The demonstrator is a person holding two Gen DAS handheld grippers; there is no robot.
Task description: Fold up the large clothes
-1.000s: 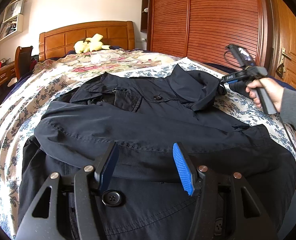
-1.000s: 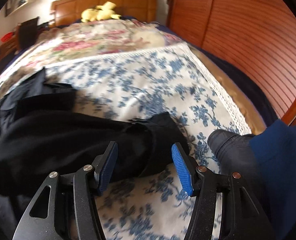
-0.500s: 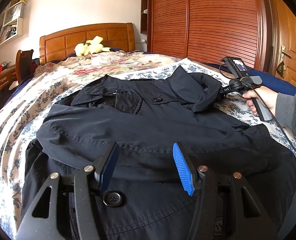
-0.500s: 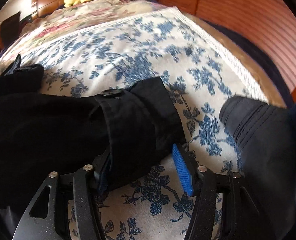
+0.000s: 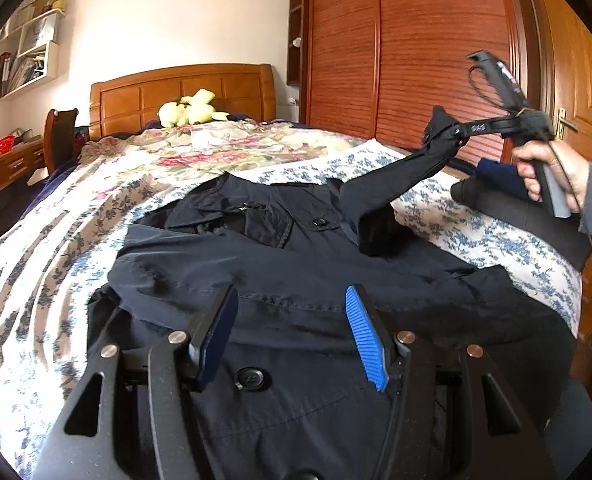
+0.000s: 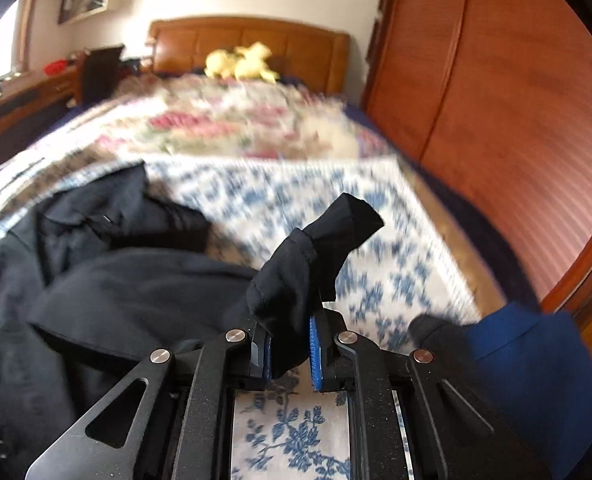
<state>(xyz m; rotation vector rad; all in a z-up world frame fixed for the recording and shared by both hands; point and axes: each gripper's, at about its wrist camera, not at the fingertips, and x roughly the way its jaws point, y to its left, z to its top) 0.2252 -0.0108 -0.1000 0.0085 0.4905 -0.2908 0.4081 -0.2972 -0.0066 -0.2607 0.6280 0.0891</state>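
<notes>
Across the floral bed (image 5: 76, 216), the right gripper (image 6: 290, 354), jaws just closed on the sleeve (image 5: 395, 178), lifts it right of the jacket (image 5: 296, 280), its length slanting down toward the collar, while the left gripper (image 5: 292, 334) hangs spread over the near hem.

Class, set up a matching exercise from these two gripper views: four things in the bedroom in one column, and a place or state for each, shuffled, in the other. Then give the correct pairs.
Things:
1. Jacket sleeve cuff
2. Left gripper
3. Yellow plush toy
4. Dark jacket

Places or states:
A. By the wooden headboard
B. Spread over the floral bedspread
C. Pinched in the right gripper, lifted off the bed
D. Jaws apart, holding nothing, above the jacket

Pairs: 1-C, 2-D, 3-A, 4-B
</notes>
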